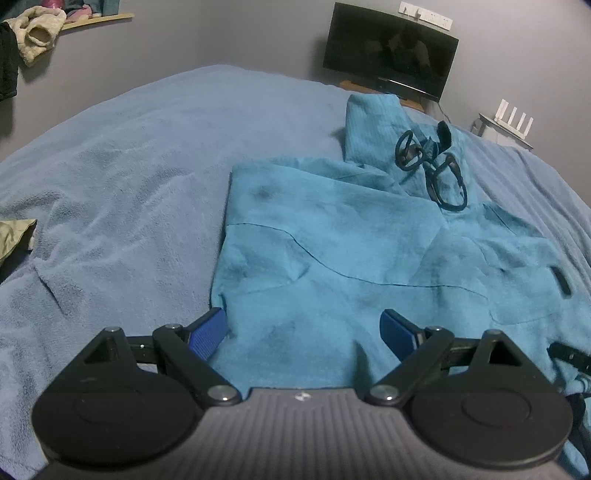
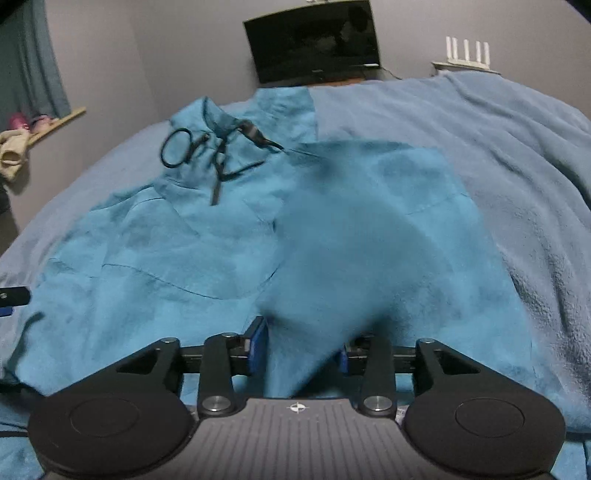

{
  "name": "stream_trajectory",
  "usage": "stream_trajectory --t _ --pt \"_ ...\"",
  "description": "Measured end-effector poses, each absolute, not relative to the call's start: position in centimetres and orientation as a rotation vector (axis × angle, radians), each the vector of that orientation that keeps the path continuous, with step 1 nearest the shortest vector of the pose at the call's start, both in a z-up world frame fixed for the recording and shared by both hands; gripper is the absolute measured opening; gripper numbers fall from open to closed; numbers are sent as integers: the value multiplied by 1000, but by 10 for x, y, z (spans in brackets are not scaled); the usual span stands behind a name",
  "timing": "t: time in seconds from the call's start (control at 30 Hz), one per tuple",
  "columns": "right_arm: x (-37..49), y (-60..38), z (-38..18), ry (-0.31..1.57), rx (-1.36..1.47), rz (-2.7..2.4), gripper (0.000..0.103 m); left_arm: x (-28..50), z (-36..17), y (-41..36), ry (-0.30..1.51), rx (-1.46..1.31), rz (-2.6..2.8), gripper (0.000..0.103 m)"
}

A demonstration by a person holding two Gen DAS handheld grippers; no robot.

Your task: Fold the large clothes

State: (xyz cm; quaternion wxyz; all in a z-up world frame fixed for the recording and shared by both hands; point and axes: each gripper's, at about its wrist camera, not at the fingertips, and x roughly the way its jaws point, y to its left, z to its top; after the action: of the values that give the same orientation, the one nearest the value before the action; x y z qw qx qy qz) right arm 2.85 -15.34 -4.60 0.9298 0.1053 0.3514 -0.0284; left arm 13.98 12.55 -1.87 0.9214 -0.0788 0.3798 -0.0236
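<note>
A large teal hooded garment lies spread on a blue blanket-covered bed, with dark drawstrings looped near its collar. My left gripper is open, its blue pads just above the garment's near left hem, holding nothing. In the right wrist view the same garment fills the middle. My right gripper is shut on a raised fold of the garment's cloth, which bulges up blurred between the blue pads. The drawstrings lie at the far collar.
A dark TV stands against the far wall, with a white router to its right. A shelf with clothes hangs at the far left. A tan cloth lies at the bed's left edge. Blue blanket extends right.
</note>
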Motion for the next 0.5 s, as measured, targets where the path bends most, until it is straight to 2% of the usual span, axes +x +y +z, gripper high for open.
stream_trajectory --t 0.07,0.13,0.27,0.3,0.33,0.37,0.5 --pt "28 -159 -43 682 254 -50 54 140 -19 124 783 -159 -51 90" --pt "29 -168 -39 633 315 -41 67 142 -20 122 789 -152 -57 90" --pt "34 -201 -44 576 497 -27 67 145 -24 120 800 -133 -65 90" --pt "36 -207 -47 582 540 -37 56 146 -26 119 806 -127 -64 90" --pt "37 -212 -49 589 565 -41 24 147 -27 119 813 -123 -62 90" --pt "38 -219 -49 575 578 -39 11 148 -30 119 825 -116 -53 90" --pt "17 -202 -11 324 406 -26 8 154 -40 119 869 -84 -8 90"
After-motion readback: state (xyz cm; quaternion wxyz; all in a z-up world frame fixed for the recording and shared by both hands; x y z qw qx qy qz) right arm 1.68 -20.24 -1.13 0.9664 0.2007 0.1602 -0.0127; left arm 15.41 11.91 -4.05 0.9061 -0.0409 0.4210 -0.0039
